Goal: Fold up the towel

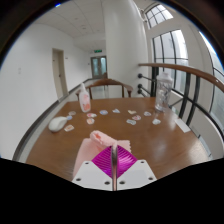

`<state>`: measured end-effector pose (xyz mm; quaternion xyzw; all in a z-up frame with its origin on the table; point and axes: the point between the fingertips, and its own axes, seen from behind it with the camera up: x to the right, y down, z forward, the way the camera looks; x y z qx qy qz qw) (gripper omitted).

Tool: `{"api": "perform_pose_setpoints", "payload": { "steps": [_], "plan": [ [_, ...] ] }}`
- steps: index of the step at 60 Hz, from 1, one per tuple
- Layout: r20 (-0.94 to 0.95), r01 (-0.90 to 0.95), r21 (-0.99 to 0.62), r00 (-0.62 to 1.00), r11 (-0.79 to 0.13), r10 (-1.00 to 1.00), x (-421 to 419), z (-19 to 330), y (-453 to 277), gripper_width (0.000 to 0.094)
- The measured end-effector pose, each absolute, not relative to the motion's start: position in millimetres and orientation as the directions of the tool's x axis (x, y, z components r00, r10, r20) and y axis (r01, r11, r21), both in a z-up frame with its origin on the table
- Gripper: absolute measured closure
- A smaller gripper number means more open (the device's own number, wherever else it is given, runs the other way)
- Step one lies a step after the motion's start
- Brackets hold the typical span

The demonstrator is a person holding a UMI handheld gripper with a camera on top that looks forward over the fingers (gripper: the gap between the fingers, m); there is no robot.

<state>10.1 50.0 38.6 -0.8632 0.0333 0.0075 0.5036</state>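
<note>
The gripper is pinched closed on a pink towel, lifting an edge above the counter, probably to carry it over for a fold. Small items beyond are unclear.

The handheld gripper points forward and slightly downward, its two pale fingers showing at the bottom of the gripper view. The fingers are drawn close together, so their magenta pads nearly meet, with only a thin dark gap between them.
</note>
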Motion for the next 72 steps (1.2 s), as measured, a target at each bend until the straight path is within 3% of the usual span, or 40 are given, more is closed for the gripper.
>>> {"api": "perform_pose_setpoints", "payload": {
  "steps": [5, 6, 9, 18, 19, 44, 57, 72],
  "plan": [
    [-0.045, -0.072, -0.841, 0.997, -0.536, -0.064, 28.1, 14.2, 49.9, 0.0874],
    [-0.048, -0.077, -0.836, 0.997, -0.543, -0.067, 30.7, 10.5, 50.0, 0.0794],
    [-0.059, -0.092, -0.833, 0.995, -0.546, -0.079, 36.0, 4.5, 51.9, 0.0669],
    [-0.037, -0.093, -0.859, 0.992, -0.504, -0.120, 60.6, 22.6, 45.5, 0.0049],
    [-0.036, -0.092, -0.862, 0.992, -0.498, -0.122, 62.8, 25.3, 43.2, 0.0092],
    [-0.042, -0.022, -0.937, 0.998, -0.348, 0.049, 10.5, 100.9, -92.2, 0.0103],
    [0.070, 0.086, -0.964, 0.995, -0.253, 0.070, -8.4, 126.9, -147.4, 0.0098],
    [-0.012, 0.014, -0.966, 0.995, -0.258, 0.100, -23.0, 124.7, -161.1, 0.0104]
  ]
}}
